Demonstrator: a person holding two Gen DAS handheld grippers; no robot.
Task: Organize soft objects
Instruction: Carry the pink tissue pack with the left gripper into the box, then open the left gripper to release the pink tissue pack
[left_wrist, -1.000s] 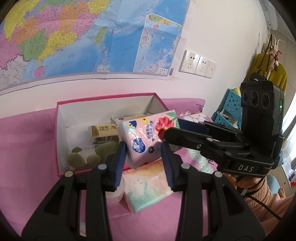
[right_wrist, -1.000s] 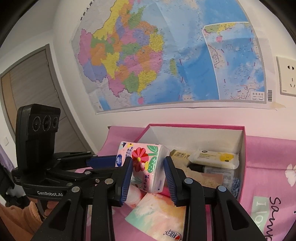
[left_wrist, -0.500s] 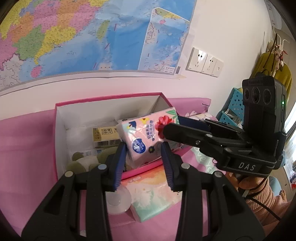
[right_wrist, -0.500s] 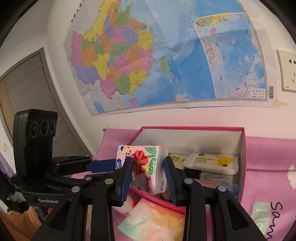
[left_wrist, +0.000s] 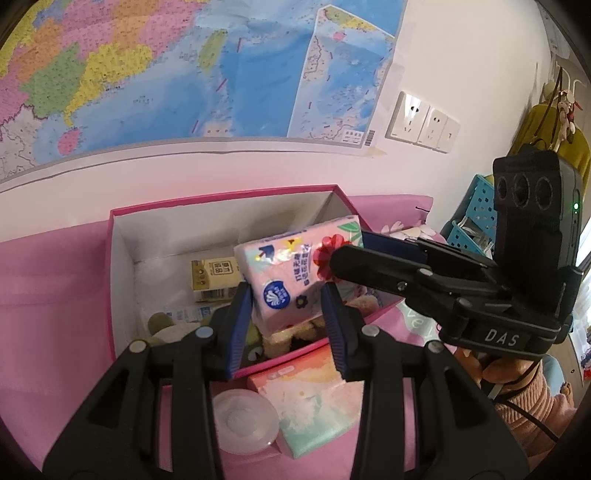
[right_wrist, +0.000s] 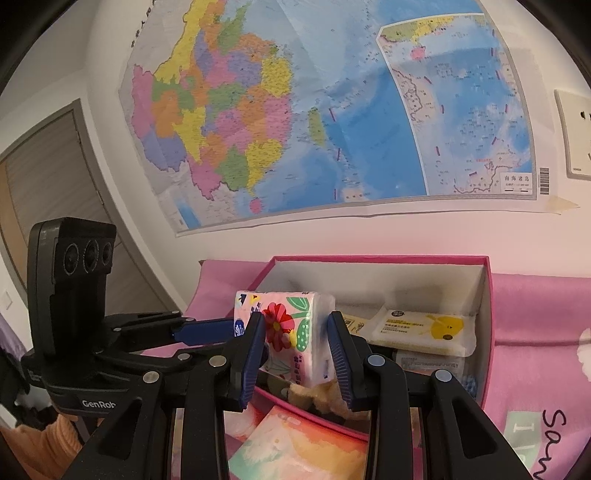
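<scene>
A pink flowered tissue pack hangs tilted over the open pink box, above a beige plush toy inside it. My left gripper is shut on the pack's near end. My right gripper comes in from the right and is shut on the pack's flowered end. In the right wrist view the pack sits between the right gripper's blue pads, over the box's left corner. There the left gripper reaches in from the left, one finger hidden behind the pack.
The box also holds a yellow-labelled pack, a green plush and a white wipes pack. On the pink cloth in front lie a pastel tissue pack and a round white container. A map-covered wall stands close behind.
Both grippers have carried the pink pack forward together, from above the box's front edge to over its inside. Neither grip has changed.
</scene>
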